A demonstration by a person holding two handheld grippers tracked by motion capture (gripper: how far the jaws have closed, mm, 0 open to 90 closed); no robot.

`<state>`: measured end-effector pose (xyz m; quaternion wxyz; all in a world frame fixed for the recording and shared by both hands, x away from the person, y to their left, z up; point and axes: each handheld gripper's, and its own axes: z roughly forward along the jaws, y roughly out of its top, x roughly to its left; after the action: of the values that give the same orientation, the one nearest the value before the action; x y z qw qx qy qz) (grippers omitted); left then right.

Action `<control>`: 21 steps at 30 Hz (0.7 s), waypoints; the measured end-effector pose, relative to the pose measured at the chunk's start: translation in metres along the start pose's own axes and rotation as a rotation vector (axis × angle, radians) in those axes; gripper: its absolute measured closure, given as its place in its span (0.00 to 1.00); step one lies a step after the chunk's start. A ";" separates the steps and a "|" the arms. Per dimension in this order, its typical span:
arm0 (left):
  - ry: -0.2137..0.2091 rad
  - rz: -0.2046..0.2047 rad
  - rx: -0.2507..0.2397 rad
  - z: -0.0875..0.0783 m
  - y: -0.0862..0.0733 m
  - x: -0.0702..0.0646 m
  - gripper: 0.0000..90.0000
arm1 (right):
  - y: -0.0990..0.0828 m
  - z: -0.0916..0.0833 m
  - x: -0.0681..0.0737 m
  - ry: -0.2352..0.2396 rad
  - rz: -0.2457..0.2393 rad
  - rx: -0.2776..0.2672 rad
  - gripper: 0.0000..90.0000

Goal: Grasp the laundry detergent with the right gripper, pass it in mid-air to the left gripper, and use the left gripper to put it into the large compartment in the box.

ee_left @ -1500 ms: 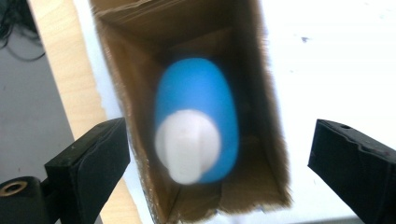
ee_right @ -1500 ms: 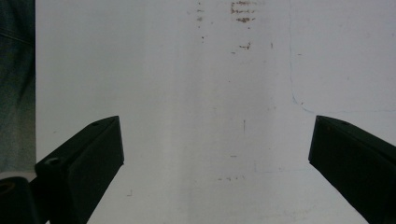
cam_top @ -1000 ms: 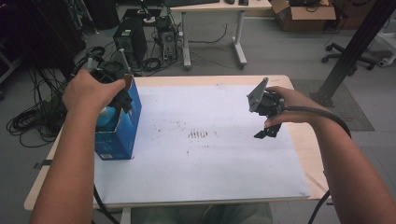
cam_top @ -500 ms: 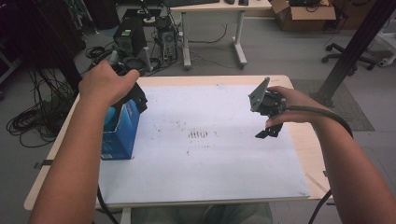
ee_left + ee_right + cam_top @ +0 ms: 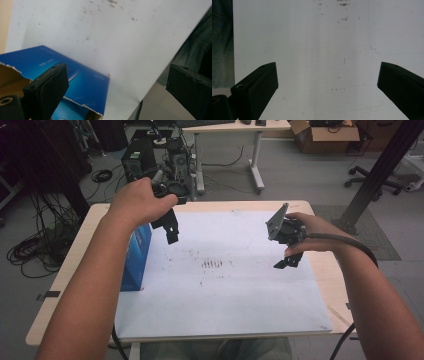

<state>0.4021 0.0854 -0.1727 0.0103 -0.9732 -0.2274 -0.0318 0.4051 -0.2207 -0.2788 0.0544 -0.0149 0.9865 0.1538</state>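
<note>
the left gripper (image 5: 171, 232) is hanging wide and empty, its jaws having just been opening, above the blue box (image 5: 136, 257) standing at the white sheet's (image 5: 225, 290) left edge; the right gripper (image 5: 286, 262) is hovering wide and empty over the sheet; cables (image 5: 35, 250) are lying on the floor.

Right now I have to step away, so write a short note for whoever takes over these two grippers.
Left gripper: jaws have just been opening, now wide, nothing between them, lifted off the blue box.
Right gripper: open, empty, held above the white sheet.
Blue box: stands at the sheet's left edge, its torn top open; what is inside cannot be made out.
Done: the box is set down and released.
Left: probably anything to go in or out of the box; neither gripper holds an item yet.
</note>
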 end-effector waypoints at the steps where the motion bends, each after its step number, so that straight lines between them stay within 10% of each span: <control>1: -0.011 0.013 0.000 -0.001 0.002 -0.001 0.05 | 0.000 0.000 0.000 0.000 0.000 0.001 0.04; 21: -0.063 0.181 0.011 0.003 0.015 -0.007 0.05 | -0.007 0.004 -0.007 0.018 0.035 0.021 0.04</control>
<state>0.4027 0.0695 -0.1764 0.0113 -0.9903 -0.1388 0.0009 0.4126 -0.2265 -0.2841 0.0430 0.0013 0.9886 0.1442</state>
